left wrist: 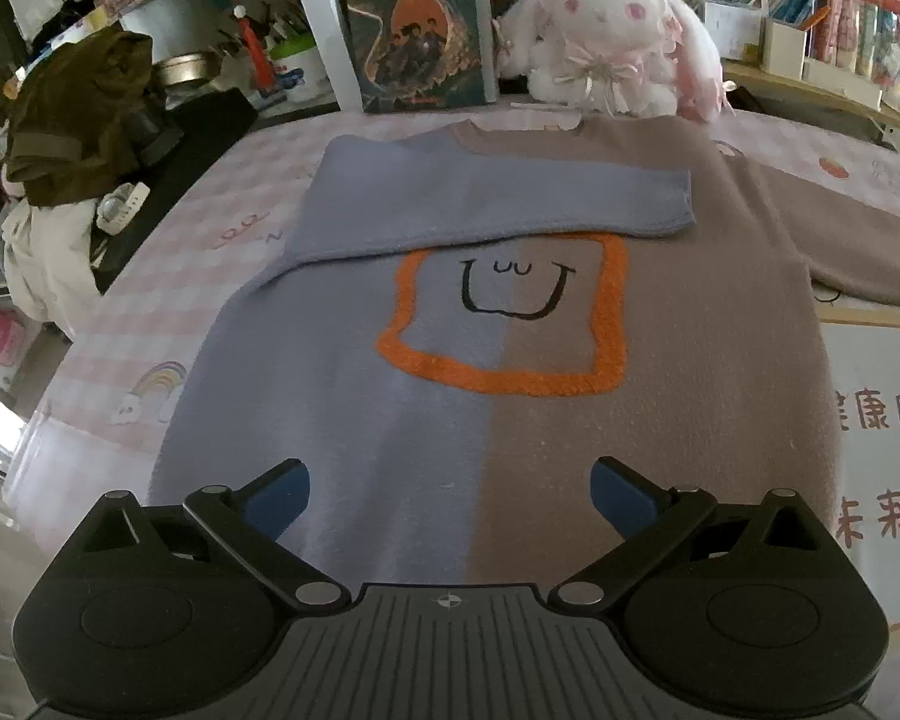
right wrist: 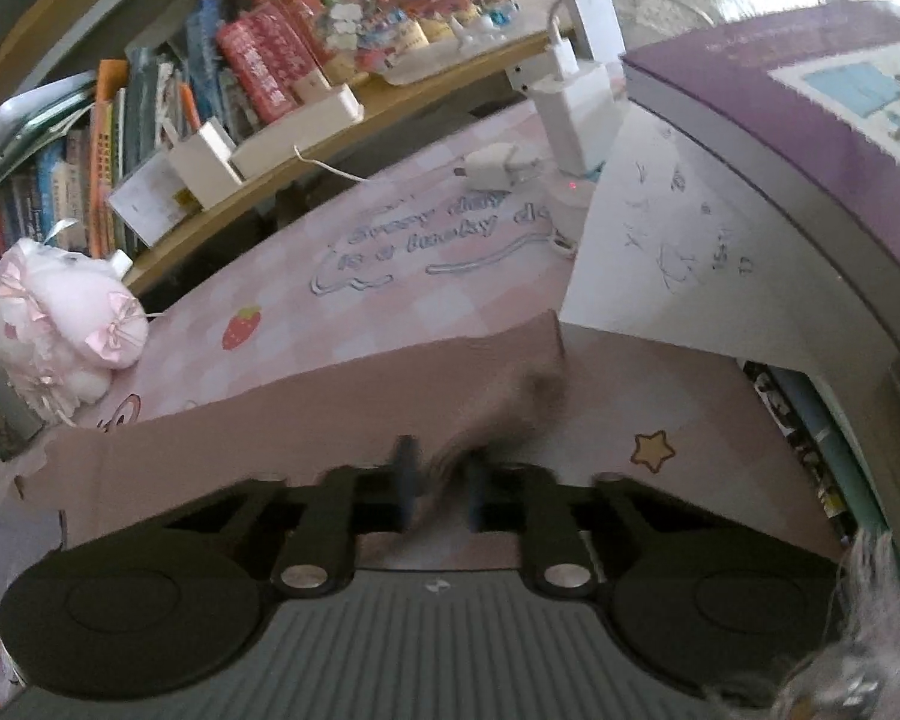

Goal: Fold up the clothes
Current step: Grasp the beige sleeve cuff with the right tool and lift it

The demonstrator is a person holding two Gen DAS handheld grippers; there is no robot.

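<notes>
The left gripper (left wrist: 450,495) hangs above the near hem of a sweater (left wrist: 510,420), its two blue-padded fingers (left wrist: 279,498) spread wide apart with nothing between them. The sweater lies flat on a pink checked cloth (left wrist: 108,360) that covers the tabletop, its body half lavender blue and half brown, with an orange outlined square (left wrist: 504,318) holding a black smiling face on the chest. The blue sleeve (left wrist: 480,198) is folded across the upper chest, its cuff ending past the middle seam, above the orange square. The brown sleeve (left wrist: 858,240) stretches outward toward the right edge of the tabletop. Along the far edge stand an upright book with Chinese lettering (left wrist: 417,24) and, just beside it, a white and pink plush toy (left wrist: 606,36); shelves of books rise behind them. At the left edge sits a dark olive bundle of fabric (left wrist: 84,120) on top of pale clothing. In the right wrist view, the right gripper (right wrist: 441,483) has its fingers drawn narrow and close together around the end of the brown sleeve (right wrist: 306,402), which is blurred at that spot; the fabric runs between the fingers and appears pinched. That sleeve crosses the pink cloth (right wrist: 450,276), which carries a strawberry print (right wrist: 241,327) and pale lettering. Farther off, near the far right corner, white chargers (right wrist: 498,167) rest on the cloth, and a large purple box (right wrist: 810,120) sits at the right edge.
</notes>
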